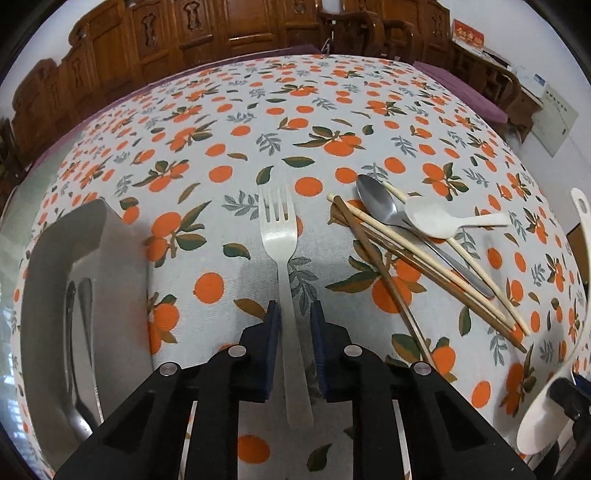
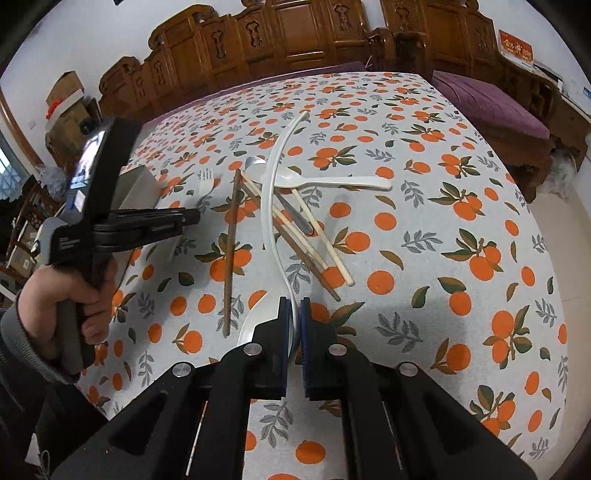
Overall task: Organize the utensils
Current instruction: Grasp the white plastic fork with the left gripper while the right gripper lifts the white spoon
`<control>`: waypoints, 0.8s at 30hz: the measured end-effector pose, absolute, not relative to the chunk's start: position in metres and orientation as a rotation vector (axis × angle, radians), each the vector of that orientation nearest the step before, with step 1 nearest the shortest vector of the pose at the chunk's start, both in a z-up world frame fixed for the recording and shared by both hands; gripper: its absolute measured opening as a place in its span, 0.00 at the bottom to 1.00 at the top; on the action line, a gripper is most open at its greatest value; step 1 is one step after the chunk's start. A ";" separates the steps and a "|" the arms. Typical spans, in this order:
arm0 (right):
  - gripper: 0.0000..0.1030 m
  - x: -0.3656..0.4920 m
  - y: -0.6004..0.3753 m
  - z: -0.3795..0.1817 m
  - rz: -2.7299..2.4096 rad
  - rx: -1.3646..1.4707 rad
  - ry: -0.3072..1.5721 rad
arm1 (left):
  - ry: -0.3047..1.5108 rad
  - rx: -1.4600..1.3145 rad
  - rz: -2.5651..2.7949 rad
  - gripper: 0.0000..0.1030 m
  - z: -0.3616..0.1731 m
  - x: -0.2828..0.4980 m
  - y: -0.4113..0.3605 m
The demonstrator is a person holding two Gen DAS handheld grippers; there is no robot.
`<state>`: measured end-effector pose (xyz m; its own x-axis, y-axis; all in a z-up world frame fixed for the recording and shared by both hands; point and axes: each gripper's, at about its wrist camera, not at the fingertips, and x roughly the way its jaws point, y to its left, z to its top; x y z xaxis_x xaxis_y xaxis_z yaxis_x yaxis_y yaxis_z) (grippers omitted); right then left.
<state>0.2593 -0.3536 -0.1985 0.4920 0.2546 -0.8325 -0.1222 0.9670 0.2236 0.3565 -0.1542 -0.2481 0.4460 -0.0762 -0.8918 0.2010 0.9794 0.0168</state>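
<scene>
A metal fork (image 1: 279, 243) lies on the orange-print tablecloth, its handle between the fingers of my left gripper (image 1: 294, 312), which is open around it with gaps on both sides. My right gripper (image 2: 294, 308) is shut on a large white plastic spoon (image 2: 272, 192) and holds it by the bowl end, handle pointing away; it also shows in the left wrist view (image 1: 554, 398). A pile holds a metal spoon (image 1: 380, 203), a small white spoon (image 1: 436, 219), pale chopsticks (image 1: 424, 254) and brown chopsticks (image 1: 384, 273).
A steel tray (image 1: 51, 295) with metal spoons in it stands to the left of the fork. The left gripper body and the hand holding it (image 2: 92, 229) show at the left of the right wrist view. Carved wooden chairs (image 2: 295, 33) stand behind the table.
</scene>
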 end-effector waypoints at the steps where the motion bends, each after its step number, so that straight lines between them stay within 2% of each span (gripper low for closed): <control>1: 0.07 0.259 -0.353 -0.198 0.232 0.140 1.030 | 1.096 0.126 -0.170 0.15 -0.248 0.357 -0.155; 4: 0.07 0.259 -0.353 -0.196 0.236 0.142 1.027 | 1.101 0.113 -0.175 0.07 -0.249 0.357 -0.154; 12: 0.07 0.259 -0.349 -0.194 0.251 0.141 1.024 | 1.082 0.151 -0.178 0.07 -0.237 0.338 -0.150; 24: 0.07 0.251 -0.331 -0.172 0.298 0.106 0.977 | 0.960 0.130 -0.203 0.07 -0.172 0.290 -0.127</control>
